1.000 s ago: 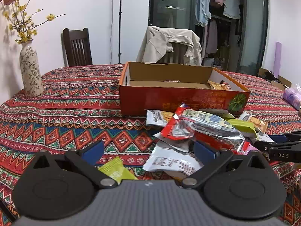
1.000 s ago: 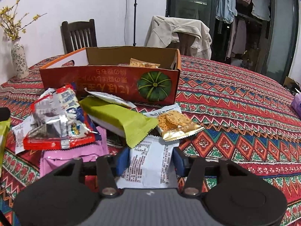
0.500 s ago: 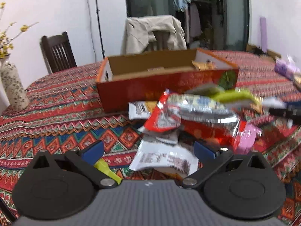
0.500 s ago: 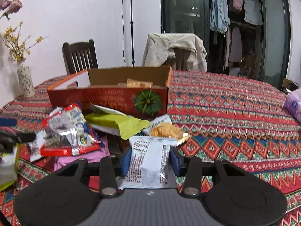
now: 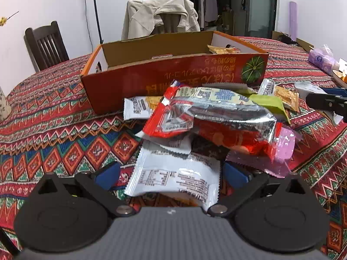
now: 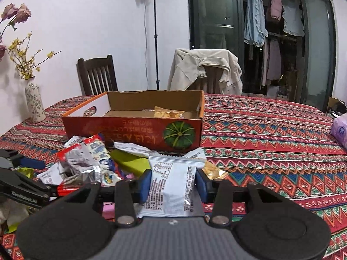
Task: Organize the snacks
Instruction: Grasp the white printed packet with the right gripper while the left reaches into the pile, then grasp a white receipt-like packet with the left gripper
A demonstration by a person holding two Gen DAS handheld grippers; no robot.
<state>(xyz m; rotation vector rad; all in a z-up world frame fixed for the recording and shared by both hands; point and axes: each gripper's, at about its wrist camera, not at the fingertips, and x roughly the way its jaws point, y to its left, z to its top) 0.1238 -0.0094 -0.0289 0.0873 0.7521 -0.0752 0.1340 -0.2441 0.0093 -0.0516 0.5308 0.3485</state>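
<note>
Jaws pinching crinkly white foil packet (image 6: pixel 172 186)

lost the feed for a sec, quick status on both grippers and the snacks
Right gripper shut on white packet, lifted. Left gripper open around another white wrapper on the pile. Orange box ahead holds one snack; loose packets lie before it.

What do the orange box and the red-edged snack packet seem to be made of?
Orange box: printed cardboard, matte, with a raw brown inside. Red-edged snack packet: likely metallised plastic film, going by its crinkled, mirror-bright silver.
</note>
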